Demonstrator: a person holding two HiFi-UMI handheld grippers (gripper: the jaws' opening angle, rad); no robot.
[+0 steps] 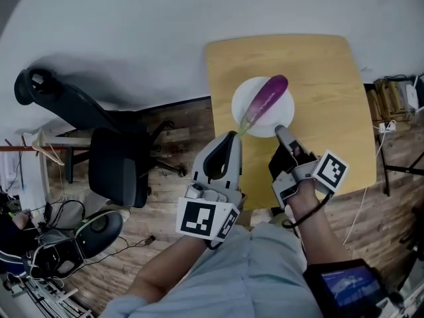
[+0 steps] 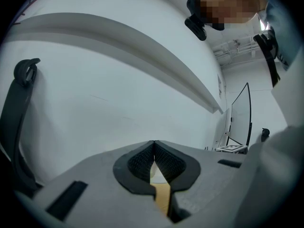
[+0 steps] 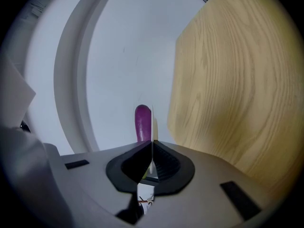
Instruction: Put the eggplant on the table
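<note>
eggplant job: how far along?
Done: eggplant lies on the white plate over the table. In hand: right hand-held gripper is clamped on the plate's rim; left hand-held gripper is shut, empty. Left: release; whether the plate rests yet is unclear.

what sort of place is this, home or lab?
Probably an office or lab room: a black office chair, cables on the wood floor, and a small wooden table.
</note>
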